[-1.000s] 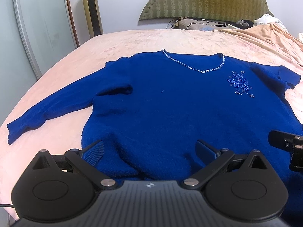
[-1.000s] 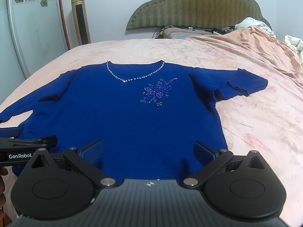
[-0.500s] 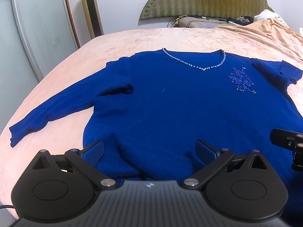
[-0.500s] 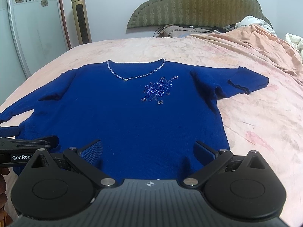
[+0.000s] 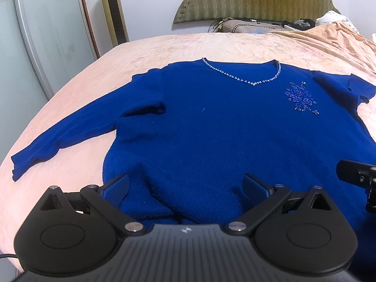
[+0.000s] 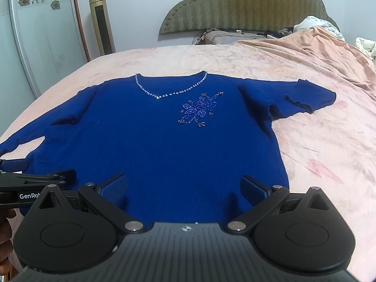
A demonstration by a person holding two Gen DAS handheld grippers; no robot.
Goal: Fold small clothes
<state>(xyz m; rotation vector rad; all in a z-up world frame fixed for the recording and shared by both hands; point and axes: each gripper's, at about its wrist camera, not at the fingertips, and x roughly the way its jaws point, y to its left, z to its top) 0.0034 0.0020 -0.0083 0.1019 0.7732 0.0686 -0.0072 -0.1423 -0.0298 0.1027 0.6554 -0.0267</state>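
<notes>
A royal blue sweater point(image 5: 223, 127) with a beaded neckline and a beaded flower lies flat, front up, on the pink bed; it also shows in the right wrist view point(image 6: 164, 141). Its long left sleeve point(image 5: 70, 136) stretches out to the left. Its right sleeve point(image 6: 293, 96) lies folded back short. My left gripper point(image 5: 185, 188) is open and empty, just above the sweater's left hem. My right gripper point(image 6: 184, 188) is open and empty above the right hem. Each gripper shows at the edge of the other's view.
The pink bedspread point(image 6: 317, 141) stretches to the right of the sweater. A peach blanket point(image 6: 317, 42) and pillows lie by the green headboard point(image 6: 242, 2). A gold tower fan point(image 6: 101, 21) and a glass wardrobe door point(image 5: 47, 35) stand at the left.
Both cameras have tilted or lifted slightly, so the sweater sits a little lower in both views. Both grippers stay open and the sweater has not moved.
</notes>
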